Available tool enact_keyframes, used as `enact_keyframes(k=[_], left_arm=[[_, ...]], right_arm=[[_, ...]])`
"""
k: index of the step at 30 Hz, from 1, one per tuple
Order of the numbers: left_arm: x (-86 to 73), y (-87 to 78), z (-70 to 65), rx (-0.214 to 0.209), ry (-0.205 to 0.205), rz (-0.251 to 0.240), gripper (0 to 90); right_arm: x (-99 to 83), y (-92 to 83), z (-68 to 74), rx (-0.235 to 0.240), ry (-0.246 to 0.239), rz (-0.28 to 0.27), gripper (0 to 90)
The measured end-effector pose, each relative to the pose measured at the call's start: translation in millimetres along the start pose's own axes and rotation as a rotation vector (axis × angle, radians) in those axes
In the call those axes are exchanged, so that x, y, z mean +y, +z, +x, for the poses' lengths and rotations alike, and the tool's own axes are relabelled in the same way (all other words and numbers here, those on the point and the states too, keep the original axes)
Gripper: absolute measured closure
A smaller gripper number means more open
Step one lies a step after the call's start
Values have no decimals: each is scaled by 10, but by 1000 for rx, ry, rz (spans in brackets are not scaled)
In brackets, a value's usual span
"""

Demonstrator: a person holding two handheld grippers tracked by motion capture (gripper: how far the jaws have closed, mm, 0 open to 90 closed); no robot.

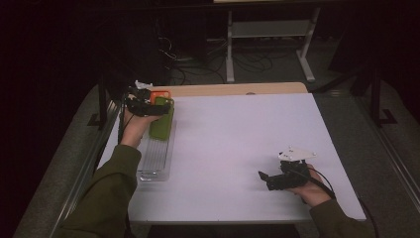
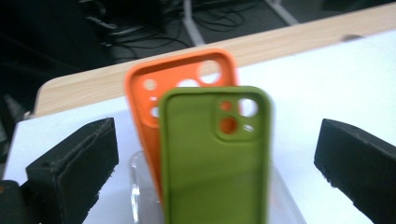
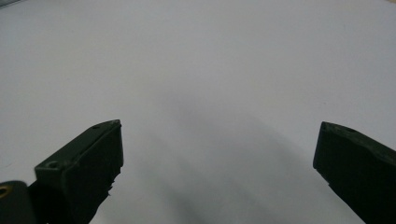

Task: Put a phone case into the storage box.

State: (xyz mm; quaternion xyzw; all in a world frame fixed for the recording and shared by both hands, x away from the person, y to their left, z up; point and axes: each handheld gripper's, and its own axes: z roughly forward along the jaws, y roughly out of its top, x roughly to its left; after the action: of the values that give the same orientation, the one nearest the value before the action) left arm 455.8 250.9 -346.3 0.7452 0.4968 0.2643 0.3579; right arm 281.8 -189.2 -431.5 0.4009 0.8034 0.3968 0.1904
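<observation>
Left gripper (image 2: 215, 154) jaws spread wide around green phone case (image 2: 215, 158) fronting orange case (image 2: 182, 79) in clear rack (image 1: 156, 158); right gripper (image 3: 217, 158) released, empty.

White worktop (image 1: 237, 139), wood strip along its far edge. Clear rack (image 1: 156, 161) lies on it at the left edge; green case (image 1: 161, 121) and orange case (image 1: 160, 94) stand in the rack.

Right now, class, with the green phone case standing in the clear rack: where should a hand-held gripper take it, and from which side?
Probably grip the green phone case across its two long edges near the top, coming from its back face: it stands upright in the clear rack, the orange case close behind.
</observation>
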Motion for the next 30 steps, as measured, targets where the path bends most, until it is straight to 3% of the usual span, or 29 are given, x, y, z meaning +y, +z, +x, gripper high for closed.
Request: enact_keyframes(k=[5, 12, 14, 20, 26, 30], left_arm=[[-38, -170, -84, -112, 62, -18, 0], [-192, -451, -265, -318, 130, -70, 0], [-248, -513, -321, -353, 136, -78, 0], [-455, -665, -479, -446, 167, -95, 0], [-677, -718, -564, -489, 171, -93, 0], [-796, -732, -589, -496, 196, -85, 0]], right_arm=[[4, -8, -5, 4, -9, -7, 12], [29, -56, -11, 21, -8, -22, 12], [40, -72, -18, 28, -13, -32, 12], [69, -128, -28, 50, -17, -52, 12], [88, -170, -39, 67, -27, -66, 12], [103, -195, -45, 85, -36, -81, 12]])
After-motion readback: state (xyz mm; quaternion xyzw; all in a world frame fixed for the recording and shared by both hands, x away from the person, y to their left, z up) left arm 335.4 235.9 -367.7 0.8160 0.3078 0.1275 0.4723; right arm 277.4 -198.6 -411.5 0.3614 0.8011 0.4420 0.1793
